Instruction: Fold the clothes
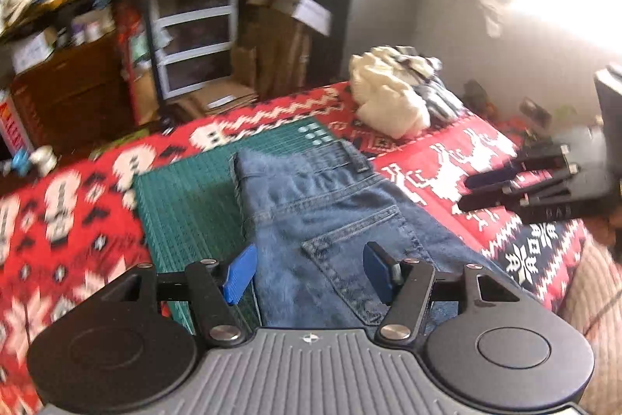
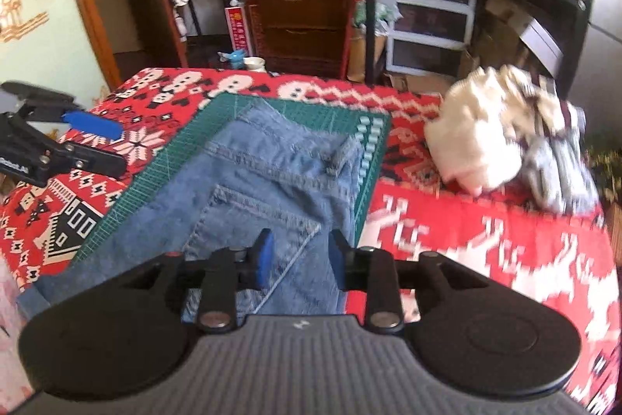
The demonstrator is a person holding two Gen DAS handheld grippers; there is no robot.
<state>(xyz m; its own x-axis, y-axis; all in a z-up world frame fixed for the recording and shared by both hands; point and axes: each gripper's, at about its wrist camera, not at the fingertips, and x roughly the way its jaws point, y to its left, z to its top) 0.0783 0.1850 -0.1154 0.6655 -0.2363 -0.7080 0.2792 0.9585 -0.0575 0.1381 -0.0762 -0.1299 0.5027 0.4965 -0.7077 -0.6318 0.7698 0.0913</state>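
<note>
Blue jeans [image 1: 330, 205] lie folded, back pocket up, on a green cutting mat [image 1: 182, 197]. My left gripper [image 1: 311, 271] hovers open just above the jeans' near end, with only denim below its blue pads. In the right wrist view the same jeans [image 2: 264, 177] stretch across the mat [image 2: 128, 197]. My right gripper [image 2: 301, 255] is open over the pocket, nothing between its fingers. Each gripper shows in the other's view: the right one [image 1: 482, 189] off the jeans' right side over the blanket, the left one [image 2: 97, 142] beyond the mat's left edge.
A red patterned blanket [image 1: 447, 158] covers the table. A heap of white and striped clothes [image 1: 392, 96] sits at its far right corner, also visible as a pile [image 2: 497, 142] in the right wrist view. Shelves, plastic drawers [image 2: 427, 14] and cardboard boxes stand behind the table.
</note>
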